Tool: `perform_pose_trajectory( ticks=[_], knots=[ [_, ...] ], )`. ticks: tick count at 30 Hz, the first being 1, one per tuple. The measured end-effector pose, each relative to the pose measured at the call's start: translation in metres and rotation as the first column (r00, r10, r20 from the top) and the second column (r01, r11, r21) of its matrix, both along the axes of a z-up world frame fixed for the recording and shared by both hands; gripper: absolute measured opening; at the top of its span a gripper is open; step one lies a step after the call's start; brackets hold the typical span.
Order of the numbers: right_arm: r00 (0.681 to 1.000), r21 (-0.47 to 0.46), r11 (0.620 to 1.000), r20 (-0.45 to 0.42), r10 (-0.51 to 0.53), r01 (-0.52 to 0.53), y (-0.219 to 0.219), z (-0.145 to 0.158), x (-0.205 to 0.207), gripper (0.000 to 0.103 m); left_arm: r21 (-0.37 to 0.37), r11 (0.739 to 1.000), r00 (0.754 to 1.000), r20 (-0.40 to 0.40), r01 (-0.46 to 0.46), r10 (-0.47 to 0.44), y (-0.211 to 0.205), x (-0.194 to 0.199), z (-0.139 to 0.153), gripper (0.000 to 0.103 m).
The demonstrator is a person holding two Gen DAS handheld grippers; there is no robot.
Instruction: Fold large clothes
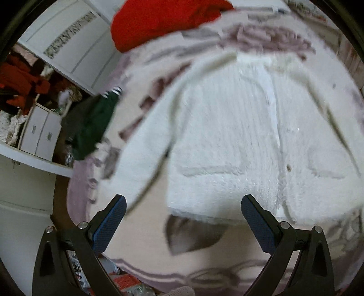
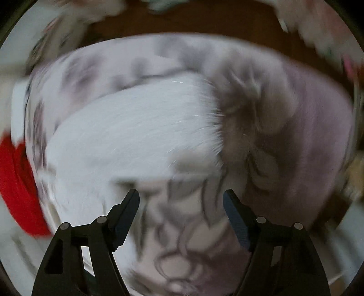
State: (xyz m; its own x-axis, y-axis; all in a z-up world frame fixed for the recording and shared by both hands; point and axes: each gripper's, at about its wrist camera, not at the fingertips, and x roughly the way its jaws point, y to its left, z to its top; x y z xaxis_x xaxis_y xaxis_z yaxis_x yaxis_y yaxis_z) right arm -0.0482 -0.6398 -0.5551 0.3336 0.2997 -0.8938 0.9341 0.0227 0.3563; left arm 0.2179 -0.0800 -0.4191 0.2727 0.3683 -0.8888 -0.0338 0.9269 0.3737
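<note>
A fluffy white jacket lies spread flat on a pink patterned bed cover, front up, sleeves angled out to both sides. My left gripper hangs open above its bottom hem with nothing between the blue-padded fingers. In the right wrist view, which is smeared by motion, a part of the white jacket lies on the bed cover. My right gripper is open just below that white edge, over bare cover, holding nothing.
A red garment lies at the far end of the bed, and red cloth shows at the left of the right wrist view. A dark green garment hangs off the bed's left side. White cabinets and clutter stand beyond.
</note>
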Motion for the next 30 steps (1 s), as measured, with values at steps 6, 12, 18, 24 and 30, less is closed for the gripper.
perform_pose_trajectory(
  ticks=[6, 12, 18, 24, 30],
  knots=[
    [0.970, 0.090, 0.977, 0.134, -0.205, 0.194, 0.002, -0.065, -0.002, 0.087, -0.048, 0.999, 0.999, -0.043, 0.008, -0.010, -0.054, 0.039, -0.058, 0.103],
    [0.958, -0.122, 0.980, 0.259, -0.123, 0.159, -0.012, -0.019, 0.020, 0.016, -0.097, 0.985, 0.990, 0.002, 0.142, -0.143, -0.129, 0.072, -0.075, 0.103],
    [0.969, -0.221, 0.975, 0.245, 0.043, 0.013, -0.073, -0.009, 0.043, 0.020, -0.119, 0.968, 0.975, 0.011, 0.221, -0.221, -0.172, 0.094, -0.092, 0.103],
    [0.971, -0.078, 0.994, 0.233, -0.057, 0.077, -0.035, -0.026, 0.005, 0.066, -0.115, 0.966, 0.970, -0.046, 0.231, -0.238, -0.182, 0.093, -0.118, 0.103],
    [0.902, 0.174, 0.936, 0.260, -0.344, 0.307, 0.006, -0.088, -0.003, 0.073, -0.103, 0.968, 0.969, -0.073, 0.228, -0.236, -0.179, 0.091, -0.133, 0.103]
  ],
)
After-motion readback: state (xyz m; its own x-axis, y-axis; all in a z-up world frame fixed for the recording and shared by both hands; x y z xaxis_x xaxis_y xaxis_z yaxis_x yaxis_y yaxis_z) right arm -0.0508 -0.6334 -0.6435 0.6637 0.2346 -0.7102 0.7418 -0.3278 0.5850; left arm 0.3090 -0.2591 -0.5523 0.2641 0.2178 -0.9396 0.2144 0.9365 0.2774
